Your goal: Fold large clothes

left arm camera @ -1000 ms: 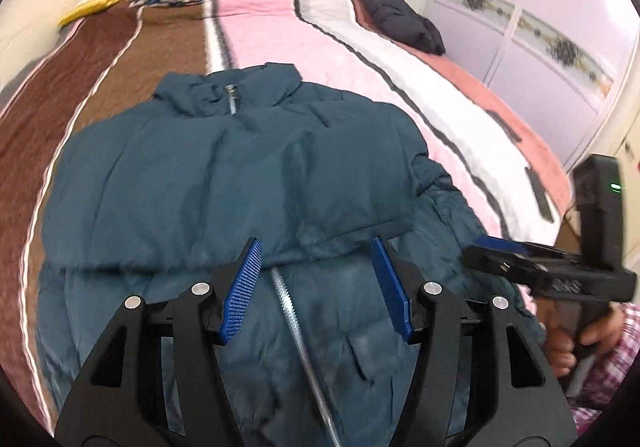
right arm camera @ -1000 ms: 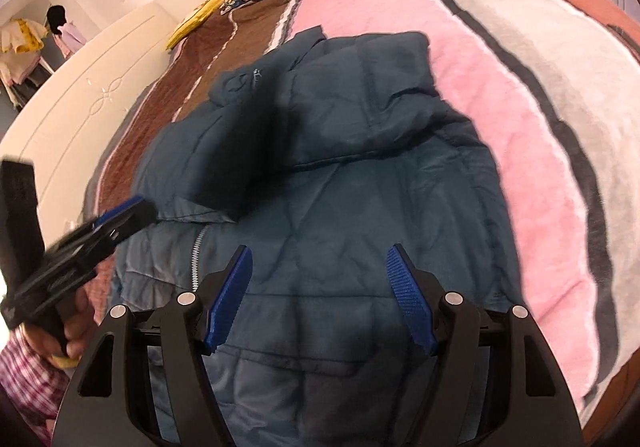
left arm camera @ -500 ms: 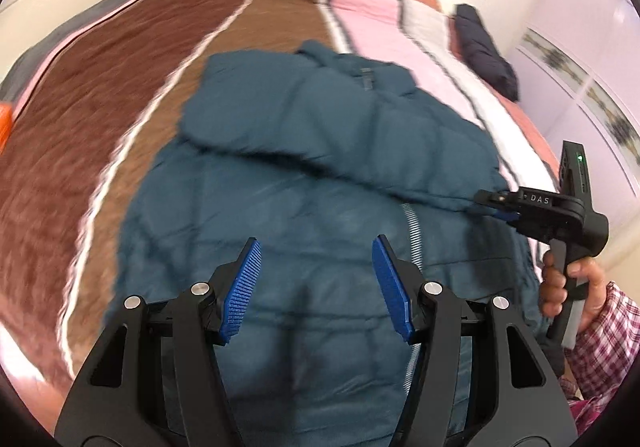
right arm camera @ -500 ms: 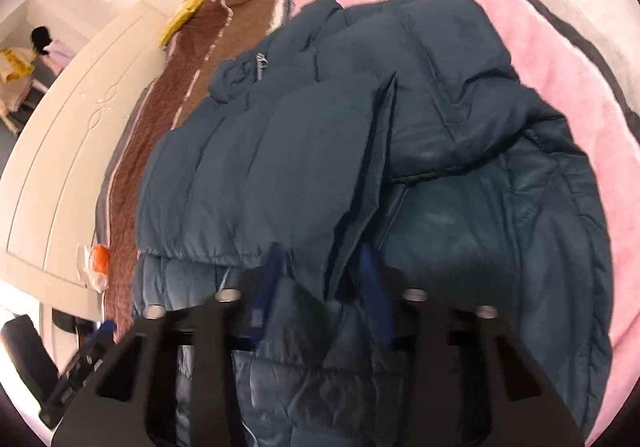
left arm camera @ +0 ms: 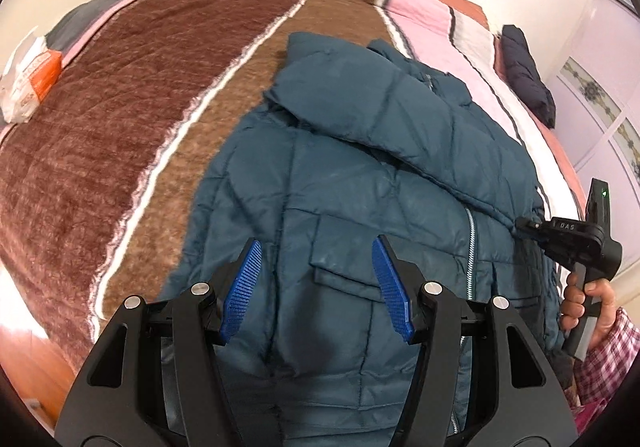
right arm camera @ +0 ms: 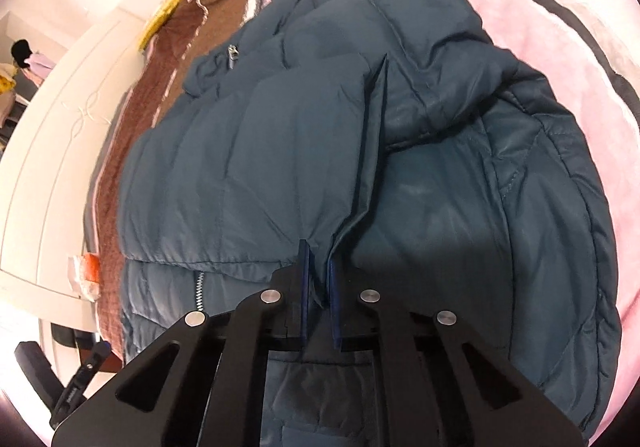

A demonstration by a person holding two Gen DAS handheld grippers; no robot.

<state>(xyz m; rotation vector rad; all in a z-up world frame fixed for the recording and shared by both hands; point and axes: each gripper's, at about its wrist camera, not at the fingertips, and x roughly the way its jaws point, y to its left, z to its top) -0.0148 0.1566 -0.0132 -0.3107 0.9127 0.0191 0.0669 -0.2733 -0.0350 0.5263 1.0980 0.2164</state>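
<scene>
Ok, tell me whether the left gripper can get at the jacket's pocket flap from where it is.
Probably yes. The left gripper is open above the jacket, with the pocket flap between its fingers and nothing covering it. The right gripper pinches a sleeve cuff off to the side.

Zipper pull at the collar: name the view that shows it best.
Right wrist view. The zipper pull hangs clear and sharp at the jacket collar. In the left wrist view it is only a small dark mark near the collar, hard to make out.

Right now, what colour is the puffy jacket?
Dark teal blue jacket, clearest in the left wrist view.
</scene>
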